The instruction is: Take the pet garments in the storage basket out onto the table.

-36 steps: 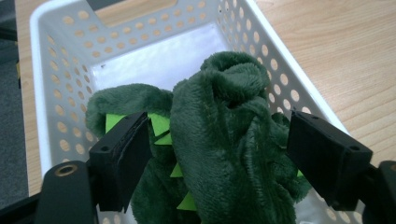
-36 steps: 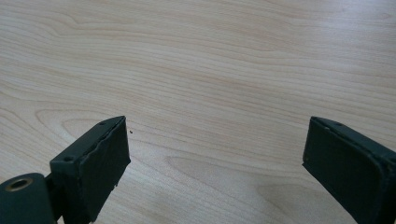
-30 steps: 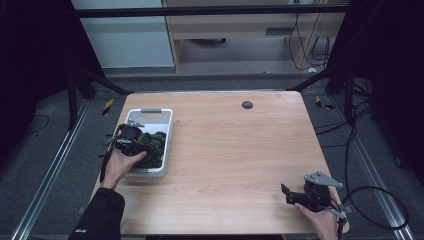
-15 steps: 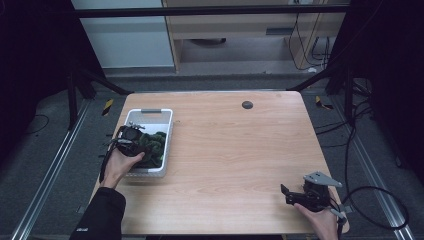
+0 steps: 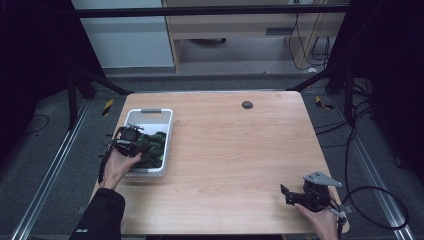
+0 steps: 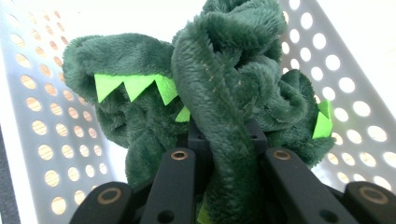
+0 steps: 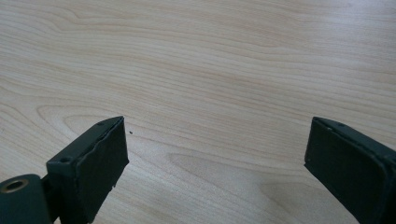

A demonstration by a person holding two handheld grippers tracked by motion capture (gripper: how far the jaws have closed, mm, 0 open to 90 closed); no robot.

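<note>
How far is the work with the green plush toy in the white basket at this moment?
Done: the left gripper has reached into the white perforated basket, and its jaws, which have just been closing, pinch a fold of the dark green plush toy. In hand: that grip. Left: the toy lies in the basket, not yet lifted out. The right gripper rests open over the bare wooden table.

Lab test bay: lone wooden table point(image 5: 235, 150), dark curtains point(image 5: 30, 70), floor cables point(image 5: 370, 195)
</note>
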